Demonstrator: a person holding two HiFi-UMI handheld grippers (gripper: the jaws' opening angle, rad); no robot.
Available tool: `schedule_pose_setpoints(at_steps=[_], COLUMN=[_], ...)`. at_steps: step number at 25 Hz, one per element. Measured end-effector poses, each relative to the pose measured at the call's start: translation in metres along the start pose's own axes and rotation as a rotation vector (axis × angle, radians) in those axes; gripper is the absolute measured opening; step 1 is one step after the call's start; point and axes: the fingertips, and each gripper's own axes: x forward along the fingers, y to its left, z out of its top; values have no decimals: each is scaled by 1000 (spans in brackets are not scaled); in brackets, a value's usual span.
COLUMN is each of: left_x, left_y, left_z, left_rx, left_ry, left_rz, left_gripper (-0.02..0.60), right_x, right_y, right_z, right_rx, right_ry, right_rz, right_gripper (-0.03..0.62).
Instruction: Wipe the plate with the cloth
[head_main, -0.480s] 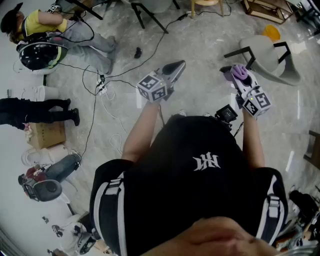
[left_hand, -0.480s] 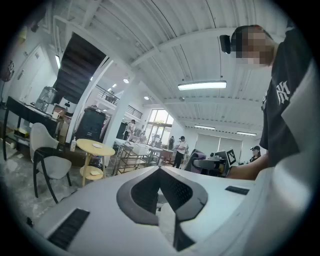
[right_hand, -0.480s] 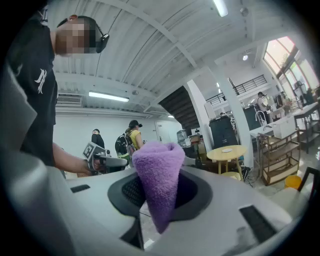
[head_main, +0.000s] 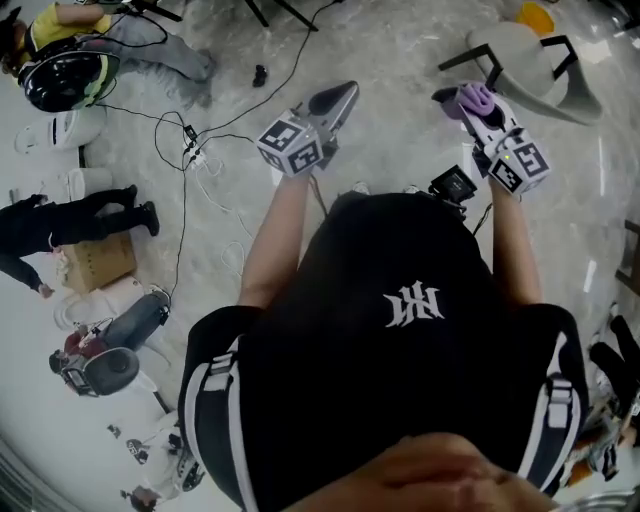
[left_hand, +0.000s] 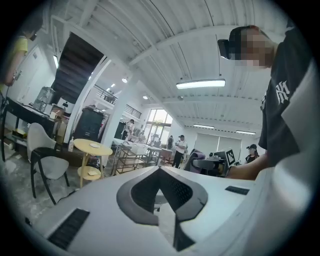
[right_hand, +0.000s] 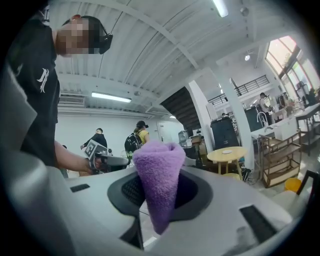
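The left gripper (head_main: 340, 98) sits at upper centre of the head view, held level in the air. Its jaws are together with nothing between them. The right gripper (head_main: 466, 106) is at the upper right, well apart from the left. Its jaws are clamped on the purple cloth (right_hand: 159, 175), which stands up between them in a rolled bunch with its top above the jaw tips.

Bare pale floor (head_main: 400, 70) lies between and ahead of the two grippers. Cables (head_main: 190, 140) run across the floor to the upper left of the left gripper. A grey chair (head_main: 530, 60) stands near the right gripper, at the upper right edge. A box (head_main: 100, 262) sits at the left edge, well away. The wearer's black cap (head_main: 400, 300) fills the lower centre and hides the floor close in. In the right gripper view a round yellow table (right_hand: 227, 153) stands at mid right, well beyond the jaws.
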Motion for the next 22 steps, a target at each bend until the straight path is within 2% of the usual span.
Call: schedule_pose_setpoints(at_steps=[13, 18, 22], left_x=[14, 32, 22], left_y=[-28, -44, -45], left_z=[-6, -7, -2], left_rx=[17, 29, 28], left_ry=[38, 63, 56], left_rz=[2, 12, 33], left_gripper=[14, 14, 14], right_x=[-27, -46, -45], right_y=[1, -18, -15], right_z=[1, 4, 11], right_rx=[-30, -23, -23], right_ry=[-13, -22, -26], right_rz=[29, 30, 28], right_gripper=[98, 98, 101])
